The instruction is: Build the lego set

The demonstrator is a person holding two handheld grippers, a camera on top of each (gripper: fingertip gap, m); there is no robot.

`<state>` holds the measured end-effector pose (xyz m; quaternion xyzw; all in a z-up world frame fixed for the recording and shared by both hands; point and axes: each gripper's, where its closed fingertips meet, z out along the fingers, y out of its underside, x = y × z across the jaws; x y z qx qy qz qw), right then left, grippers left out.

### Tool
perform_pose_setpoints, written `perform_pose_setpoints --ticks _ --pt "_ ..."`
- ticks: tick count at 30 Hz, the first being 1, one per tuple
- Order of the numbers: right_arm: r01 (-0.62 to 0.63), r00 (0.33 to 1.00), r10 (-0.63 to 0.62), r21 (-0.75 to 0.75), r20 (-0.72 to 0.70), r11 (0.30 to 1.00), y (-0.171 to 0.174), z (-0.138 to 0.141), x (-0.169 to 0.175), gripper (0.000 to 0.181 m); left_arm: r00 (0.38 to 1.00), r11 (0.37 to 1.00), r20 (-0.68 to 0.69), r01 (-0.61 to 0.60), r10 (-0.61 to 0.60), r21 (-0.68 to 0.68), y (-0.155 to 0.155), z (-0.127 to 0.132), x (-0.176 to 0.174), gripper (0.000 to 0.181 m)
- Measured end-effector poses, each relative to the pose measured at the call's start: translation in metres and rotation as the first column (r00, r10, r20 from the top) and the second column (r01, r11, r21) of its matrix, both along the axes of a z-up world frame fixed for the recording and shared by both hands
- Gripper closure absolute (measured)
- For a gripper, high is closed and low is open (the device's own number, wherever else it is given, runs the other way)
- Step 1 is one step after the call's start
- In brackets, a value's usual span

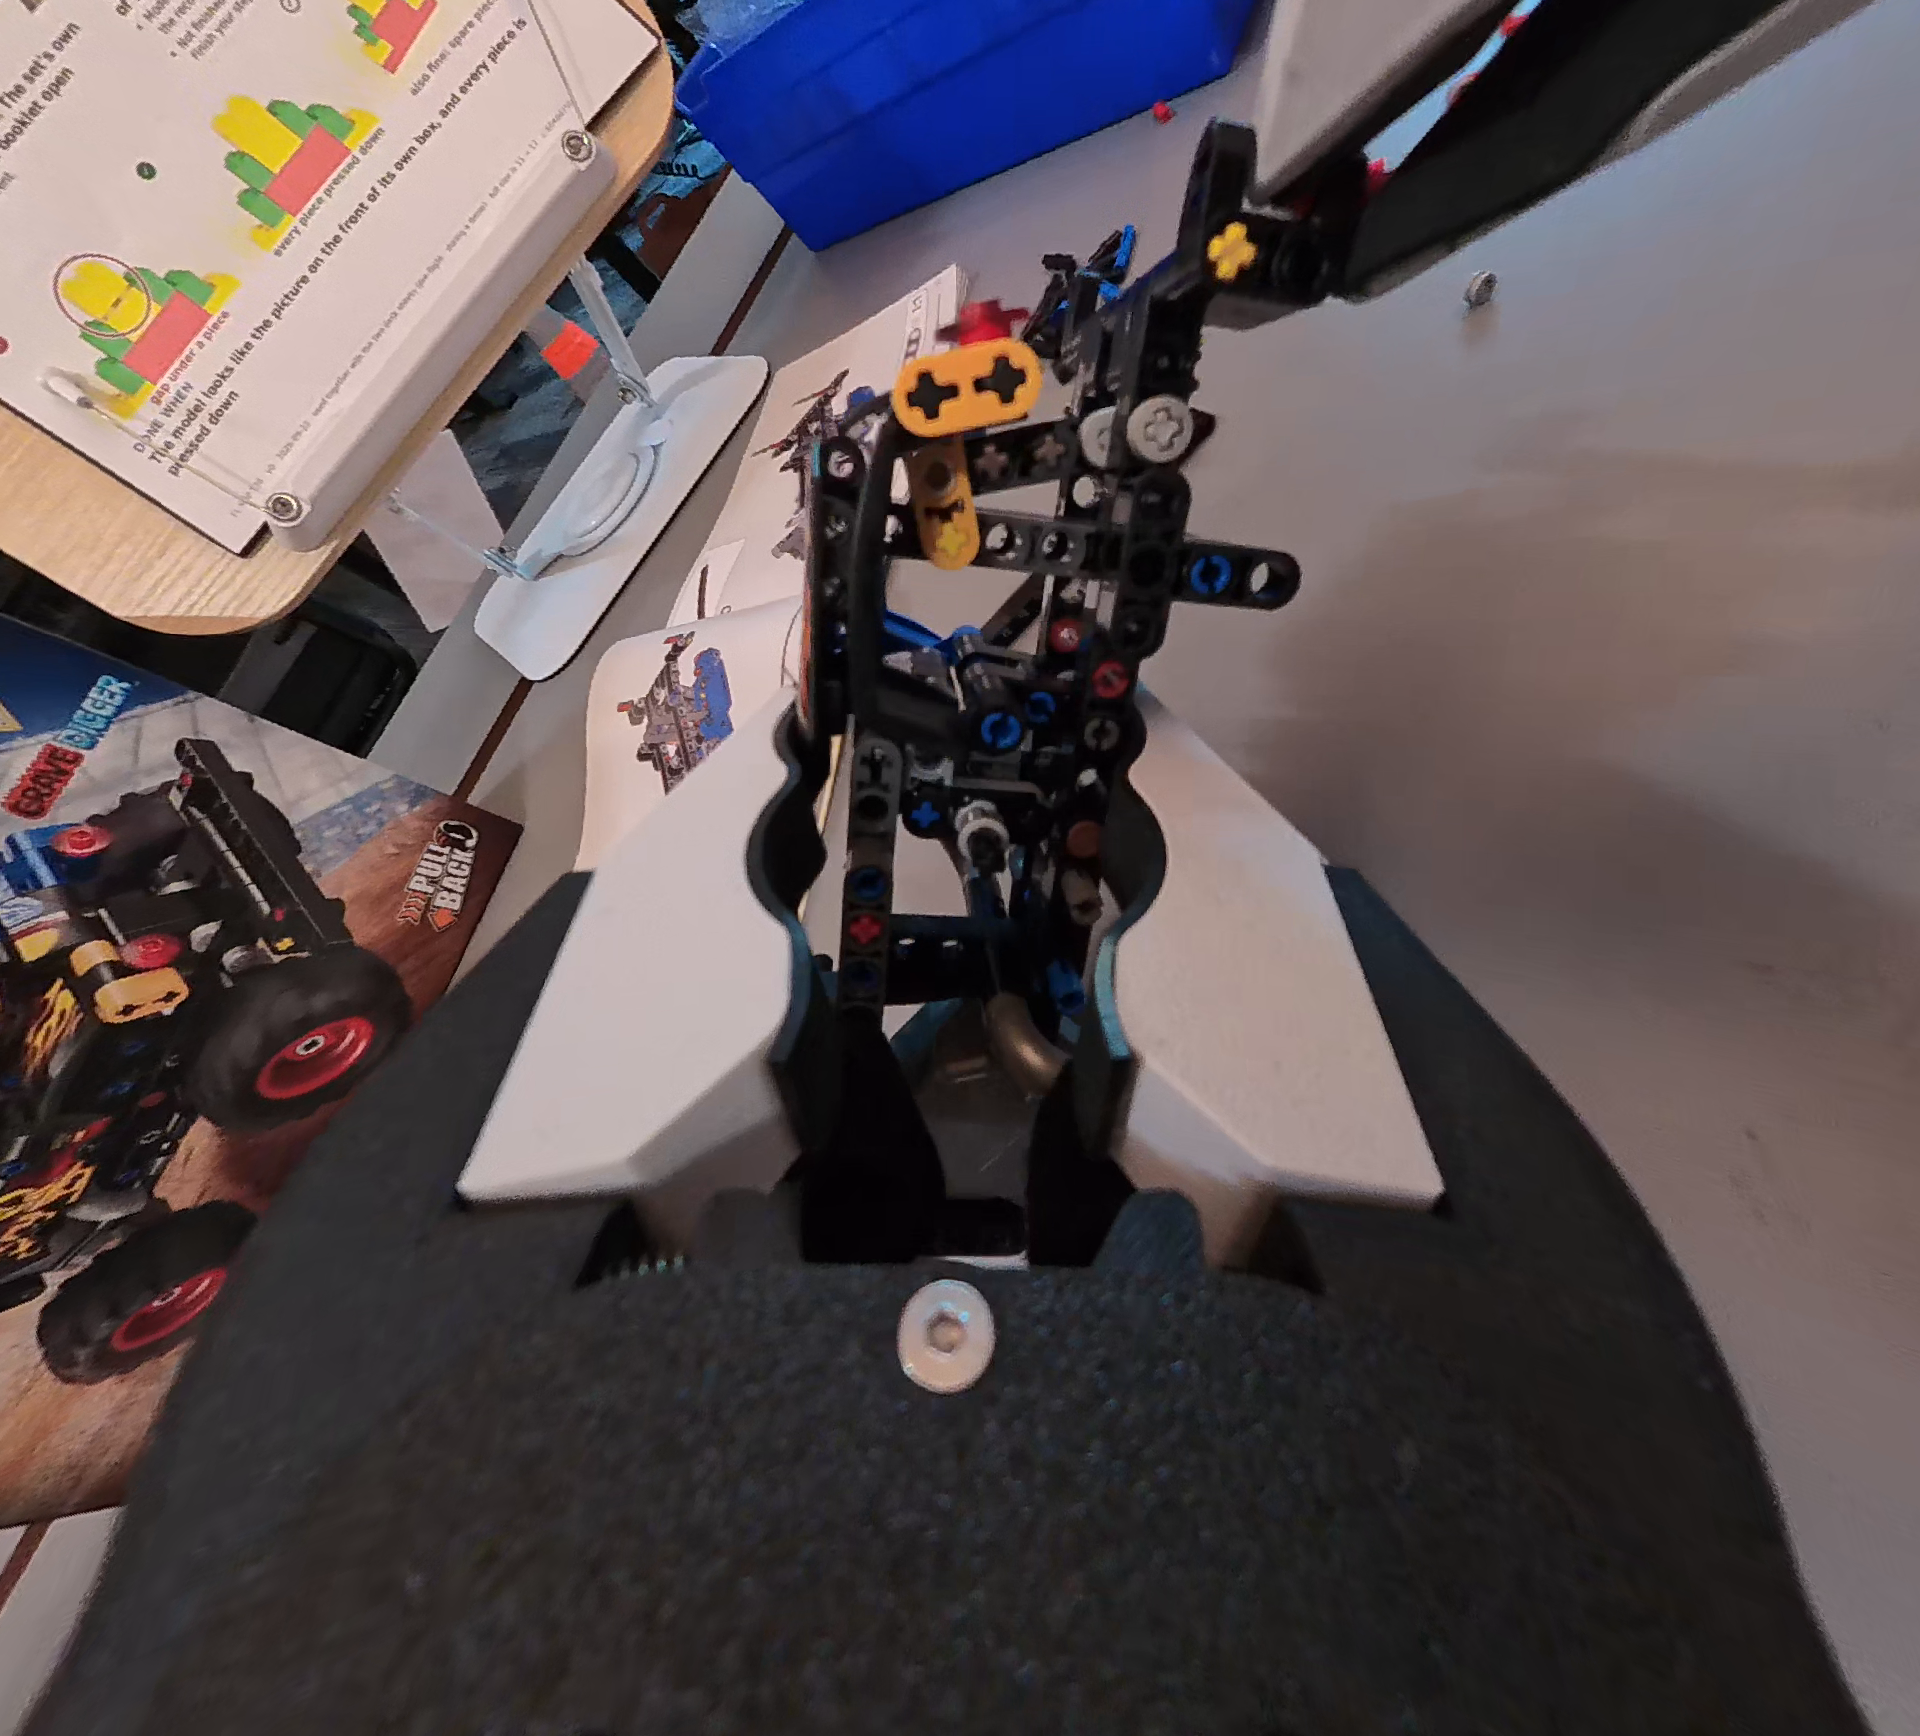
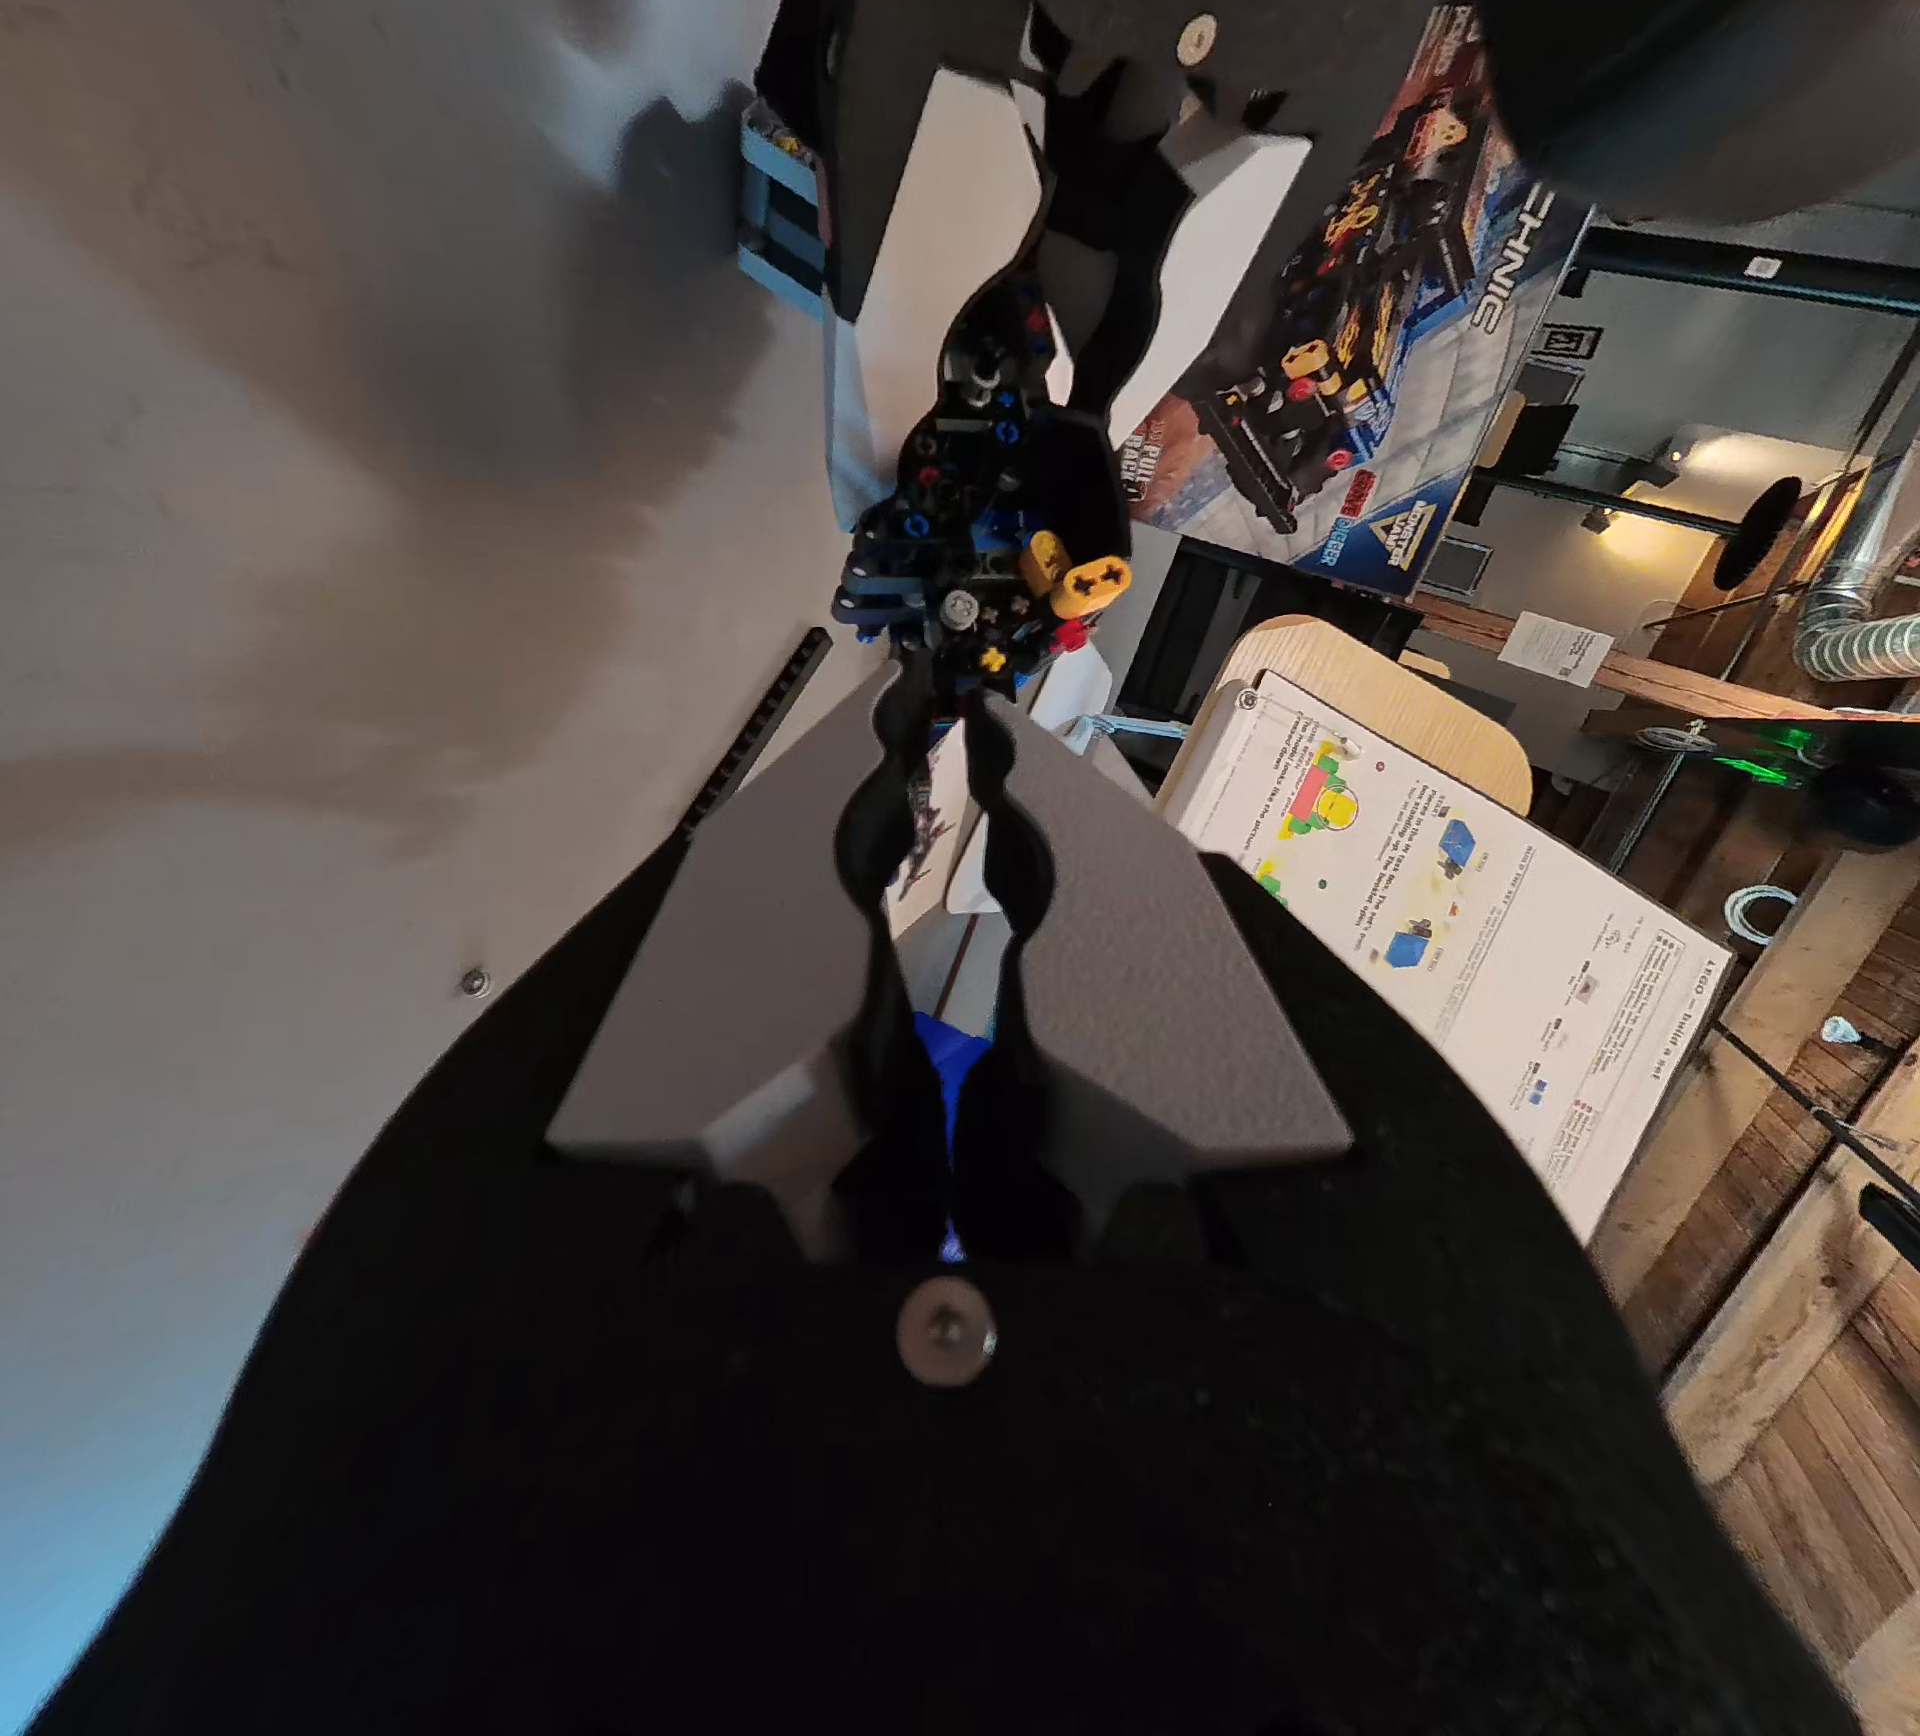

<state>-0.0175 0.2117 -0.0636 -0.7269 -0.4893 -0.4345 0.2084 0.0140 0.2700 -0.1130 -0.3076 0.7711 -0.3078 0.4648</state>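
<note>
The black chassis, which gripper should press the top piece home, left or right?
Right, likely. The right gripper already pinches the top black piece, while the left gripper clamps the black chassis steady lower down.

Soft, even daylight; broad blurred shadows fall across the pale counter (image 2: 312, 543), wide-angle bending warps the edges, and the near fingers (image 1: 644, 1011) look slightly soft
</note>
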Motion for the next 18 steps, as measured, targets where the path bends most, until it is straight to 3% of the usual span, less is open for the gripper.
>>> perform_pose_setpoints --ticks 11,18 --pt "-0.003 1.000 0.003 -0.021 -0.001 1.000 0.000 -0.003 0.003 0.178 1.000 0.999 0.011 -0.018 0.018 0.026 0.003 -0.001 0.002 0.131" --pt "-0.029 0.989 0.041 0.088 -0.141 0.996 0.000 0.008 -0.011 0.170 1.000 1.000 0.011 -0.007 0.007 -0.011 0.003 0.002 0.002 0.131"
